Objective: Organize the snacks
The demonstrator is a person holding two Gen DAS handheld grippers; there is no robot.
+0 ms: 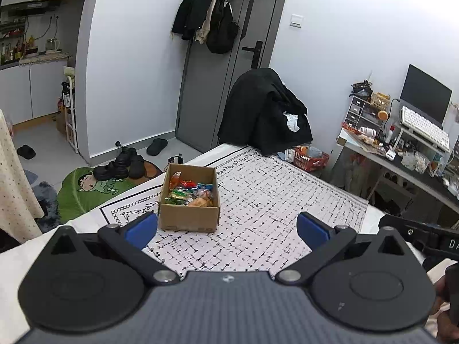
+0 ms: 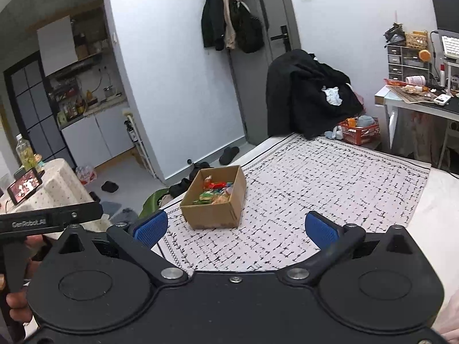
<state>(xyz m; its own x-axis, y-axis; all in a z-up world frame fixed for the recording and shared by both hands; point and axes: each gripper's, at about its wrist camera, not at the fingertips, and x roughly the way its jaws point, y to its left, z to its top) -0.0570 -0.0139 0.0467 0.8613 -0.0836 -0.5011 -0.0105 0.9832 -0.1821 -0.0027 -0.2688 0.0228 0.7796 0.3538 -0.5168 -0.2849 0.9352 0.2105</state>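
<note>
- Kitchen nook with shelves and bottles (image 1: 31, 43) at the far left, seen through an arched opening in both views.
- Small table with a dotted cloth (image 2: 54, 183) at the left of the right wrist view; a clear bottle (image 2: 24, 153) and a lit phone screen (image 2: 24, 186) stand on it.
- Green cartoon floor mat (image 1: 86, 189) beyond the bed's left edge, with black shoes (image 1: 120, 166) resting on its far side.
- Left gripper (image 1: 226, 229) hovers over the near edge of the bed, its blue-padded fingers (image 1: 142, 229) spread wide and holding nothing.
- Cardboard box (image 1: 188, 218) sits open near the left edge of the bed's black-and-white patterned cover (image 1: 287, 195), towards the left gripper's left finger.
- Snacks (image 1: 190, 192) in bright orange, red, green and blue wrappers lie inside the box, covering its floor.
- Right gripper (image 2: 236, 229) hovers near the bed's near edge, fingers (image 2: 322, 232) released and wide apart, nothing between them; the box lies ahead, left of centre.
- Grey door (image 1: 229, 86) on the far wall, with dark coats and a bag (image 1: 209, 14) hung on it.
- Black clothing pile (image 1: 266, 111) heaped at the bed's far edge.
- Red basket (image 1: 311, 160) on the floor just past the bed's far right corner.
- Desk (image 1: 401, 169) at the far right, cluttered, with a monitor (image 1: 424, 94) and white keyboard (image 1: 424, 127).
</note>
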